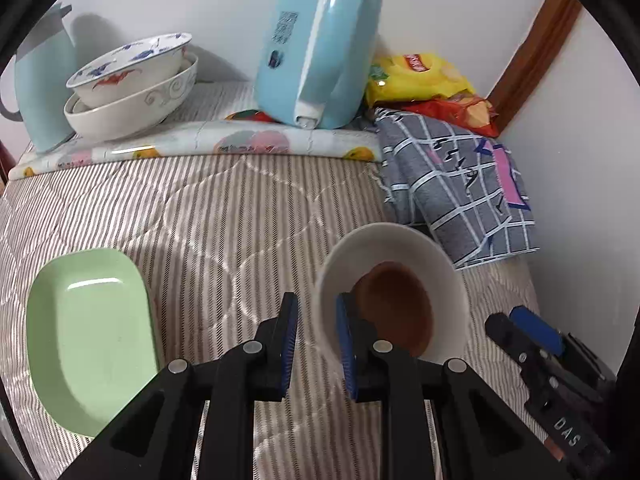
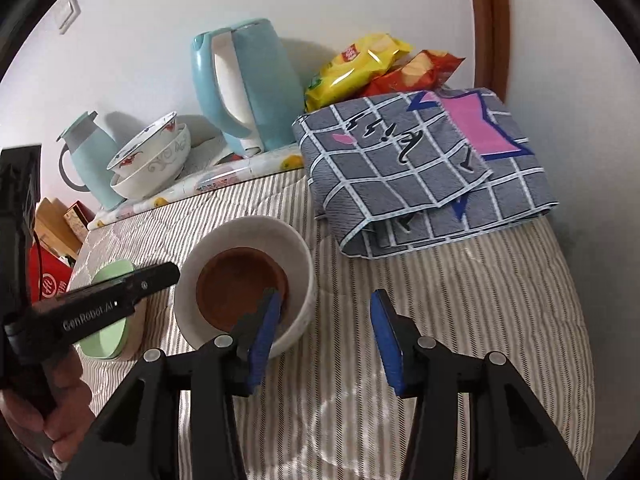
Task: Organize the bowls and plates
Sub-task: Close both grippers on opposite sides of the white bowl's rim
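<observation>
1. Green plate [image 1: 90,336] lies on the striped bedding [image 1: 224,216], left of the left gripper [image 1: 316,344].
2. Left gripper: jaws narrowly parted, gripping nothing; the white bowl [image 1: 400,256] with a brown dish [image 1: 396,308] inside sits just right of it.
3. Right gripper [image 2: 324,336]: jaws half open, empty, the bowl at its left finger.

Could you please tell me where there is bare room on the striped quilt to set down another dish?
Bare quilt lies between the green plate and white bowl, and below the folded blanket. The back ledge is crowded.
</observation>
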### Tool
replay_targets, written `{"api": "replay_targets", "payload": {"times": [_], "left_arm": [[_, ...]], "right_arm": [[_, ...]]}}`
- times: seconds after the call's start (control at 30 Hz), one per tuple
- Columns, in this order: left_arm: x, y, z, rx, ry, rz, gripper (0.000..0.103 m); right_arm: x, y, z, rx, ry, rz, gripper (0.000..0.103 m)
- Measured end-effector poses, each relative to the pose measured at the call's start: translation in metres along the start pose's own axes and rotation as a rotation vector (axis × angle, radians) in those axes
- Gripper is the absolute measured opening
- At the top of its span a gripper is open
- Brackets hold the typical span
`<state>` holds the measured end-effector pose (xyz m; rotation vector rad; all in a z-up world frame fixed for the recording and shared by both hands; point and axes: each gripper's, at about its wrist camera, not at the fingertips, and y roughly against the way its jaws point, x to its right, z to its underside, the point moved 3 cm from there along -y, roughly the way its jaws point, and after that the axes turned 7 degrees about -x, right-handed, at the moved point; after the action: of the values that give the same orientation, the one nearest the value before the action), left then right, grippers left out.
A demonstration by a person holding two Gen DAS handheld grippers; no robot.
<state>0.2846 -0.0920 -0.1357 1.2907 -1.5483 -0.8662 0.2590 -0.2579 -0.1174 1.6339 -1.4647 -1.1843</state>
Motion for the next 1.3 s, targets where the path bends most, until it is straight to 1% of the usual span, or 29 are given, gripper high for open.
{"api": "replay_targets", "payload": {"times": [0.13, 0.23, 0.3, 0.33, 0.53, 0.63, 0.73, 0.83, 0.97, 1.17, 1.3], "left_arm": [[-0.003, -0.008, 0.001, -0.023, -0.004, -0.008, 0.019], [-0.001, -0.013, 0.001, -0.037, -0.016, -0.006, 0.019], [-0.001, -0.014, 0.0, -0.037, -0.017, -0.008, 0.019], [-0.001, -0.015, -0.001, -0.036, -0.018, -0.007, 0.019], [0.0, -0.023, -0.003, -0.047, -0.022, -0.016, 0.019], [0.001, -0.027, -0.003, -0.052, -0.037, -0.019, 0.019], [0.002, -0.03, -0.003, -0.052, -0.039, -0.019, 0.019], [0.001, -0.034, -0.003, -0.054, -0.035, -0.006, 0.019], [-0.002, -0.039, -0.003, -0.058, -0.023, 0.014, 0.022], [-0.003, -0.043, -0.003, -0.06, -0.016, 0.038, 0.022], [-0.001, -0.045, -0.004, -0.053, -0.025, 0.026, 0.022]], "right_arm": [[-0.003, -0.011, -0.005, -0.038, -0.002, 0.002, 0.044], [-0.004, -0.018, -0.007, -0.049, 0.001, 0.009, 0.043], [-0.006, -0.023, -0.008, -0.057, 0.006, 0.01, 0.043], [-0.007, -0.026, -0.009, -0.065, 0.01, 0.013, 0.042], [-0.013, -0.043, -0.011, -0.108, 0.046, 0.053, 0.035], [-0.012, -0.051, -0.012, -0.124, 0.047, 0.061, 0.035], [-0.011, -0.058, -0.012, -0.145, 0.05, 0.088, 0.035], [-0.012, -0.06, -0.012, -0.15, 0.054, 0.088, 0.035], [-0.014, -0.062, -0.013, -0.15, 0.059, 0.093, 0.035], [-0.012, -0.064, -0.013, -0.142, 0.058, 0.089, 0.035], [-0.01, -0.066, -0.013, -0.143, 0.055, 0.086, 0.035]]}}
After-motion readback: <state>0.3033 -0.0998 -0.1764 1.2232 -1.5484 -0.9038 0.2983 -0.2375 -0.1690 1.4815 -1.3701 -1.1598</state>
